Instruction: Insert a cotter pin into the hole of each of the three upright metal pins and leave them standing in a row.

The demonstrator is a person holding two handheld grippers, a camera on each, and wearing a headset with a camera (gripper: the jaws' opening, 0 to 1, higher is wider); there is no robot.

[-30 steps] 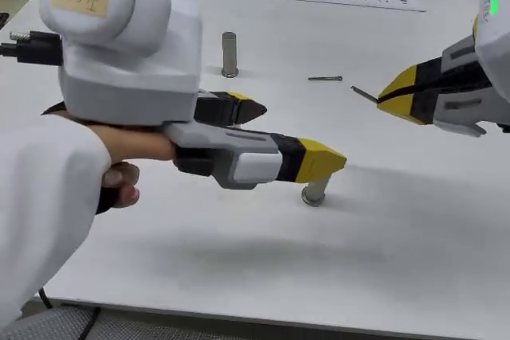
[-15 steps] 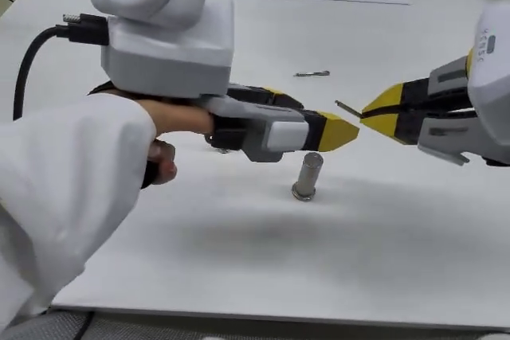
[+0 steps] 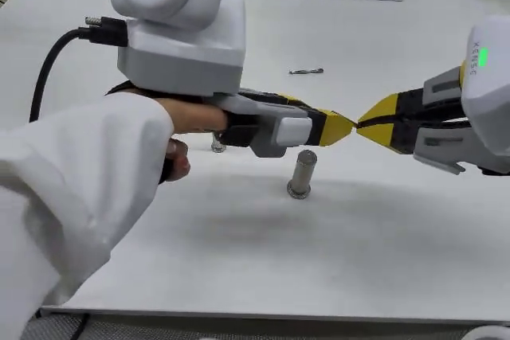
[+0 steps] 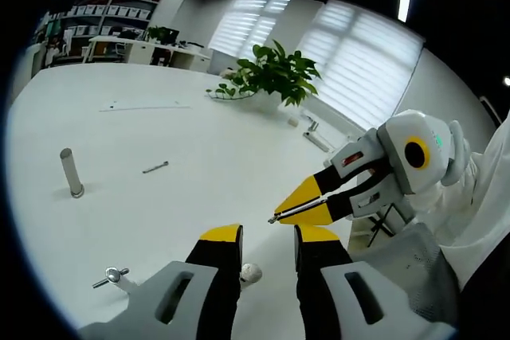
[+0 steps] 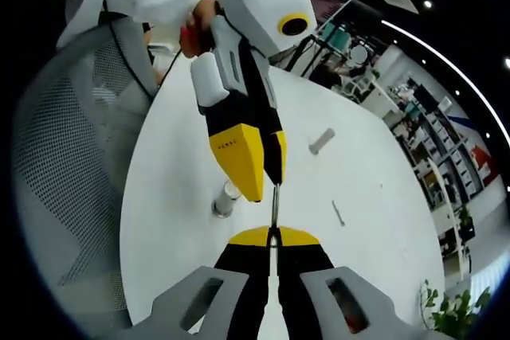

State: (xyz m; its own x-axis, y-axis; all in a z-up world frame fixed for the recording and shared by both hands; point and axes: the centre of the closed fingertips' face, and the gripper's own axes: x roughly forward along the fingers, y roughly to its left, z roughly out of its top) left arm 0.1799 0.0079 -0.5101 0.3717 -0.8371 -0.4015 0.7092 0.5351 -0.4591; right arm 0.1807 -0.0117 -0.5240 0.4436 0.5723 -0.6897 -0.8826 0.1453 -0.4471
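Metal cotter pin (image 5: 274,206), clamped in the right claw (image 5: 272,233), points lengthwise at the parted left claw (image 4: 267,233).

Bright, even light; soft shadows on table (image 3: 382,236); fisheye edges warped.

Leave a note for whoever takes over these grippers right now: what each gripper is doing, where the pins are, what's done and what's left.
Left gripper: open, empty, tips facing the right gripper's.
Right gripper: shut on a thin metal cotter pin, free end at the left gripper's gap.
Nearest upright grey metal pin stands below the gripper tips, the far metal pin stands away, and the third metal pin seems to have a cross-piece through it; too small to be sure.
Spare cotter pin lies on the white table.
Left: fit the other pins, then stand all three in a row.
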